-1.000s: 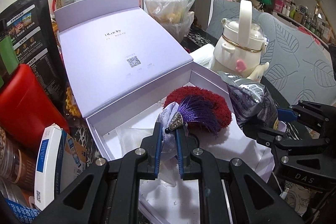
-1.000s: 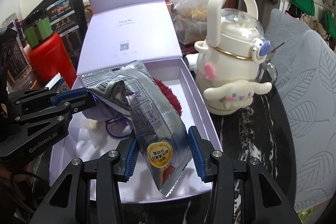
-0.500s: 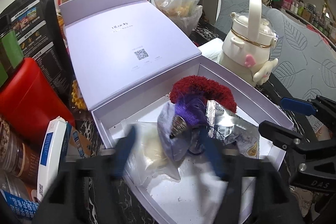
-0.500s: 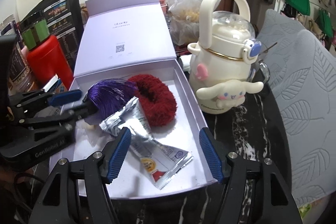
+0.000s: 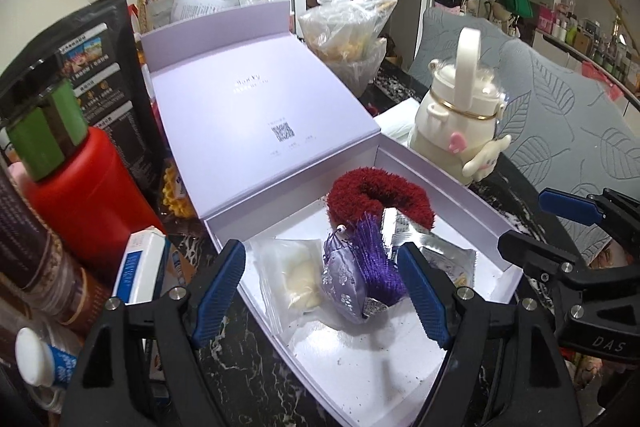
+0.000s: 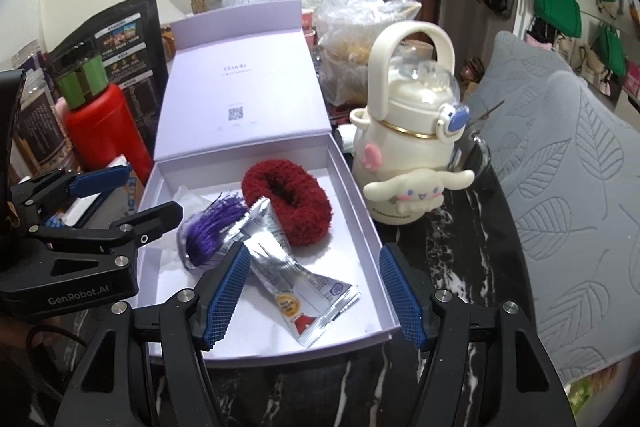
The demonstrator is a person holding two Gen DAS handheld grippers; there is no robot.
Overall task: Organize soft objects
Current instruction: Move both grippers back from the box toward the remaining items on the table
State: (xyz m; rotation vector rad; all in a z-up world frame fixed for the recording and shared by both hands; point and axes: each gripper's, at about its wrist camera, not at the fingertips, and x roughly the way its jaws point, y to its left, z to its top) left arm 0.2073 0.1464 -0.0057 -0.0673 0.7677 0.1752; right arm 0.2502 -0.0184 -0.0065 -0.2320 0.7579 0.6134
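My left gripper (image 5: pixel 322 291) is wide open and holds nothing. My right gripper (image 6: pixel 316 291) is open and empty too. Both have just been opening. The purple tassel pouch (image 5: pixel 352 279), red scrunchie (image 6: pixel 288 203) and silver packet (image 6: pixel 288 267) lie in the open box (image 6: pixel 360 203).

1. The lilac gift box (image 6: pixel 362 227) lies open on the dark marbled table, its lid leaning back.
2. Inside the box: a red fluffy scrunchie (image 6: pixel 290 205) at the back, a purple tassel (image 6: pixel 214 227) left of it, and a silver foil sachet (image 6: pixel 292 277) in front.
3. The right gripper (image 6: pixel 316 291) hovers over the box's front edge, jaws apart around the sachet, touching nothing.
4. The left gripper (image 6: pixel 132 197), jaws apart, reaches over the box's left wall.
5. A cream Cinnamoroll bottle (image 6: pixel 408 155) stands just right of the box.
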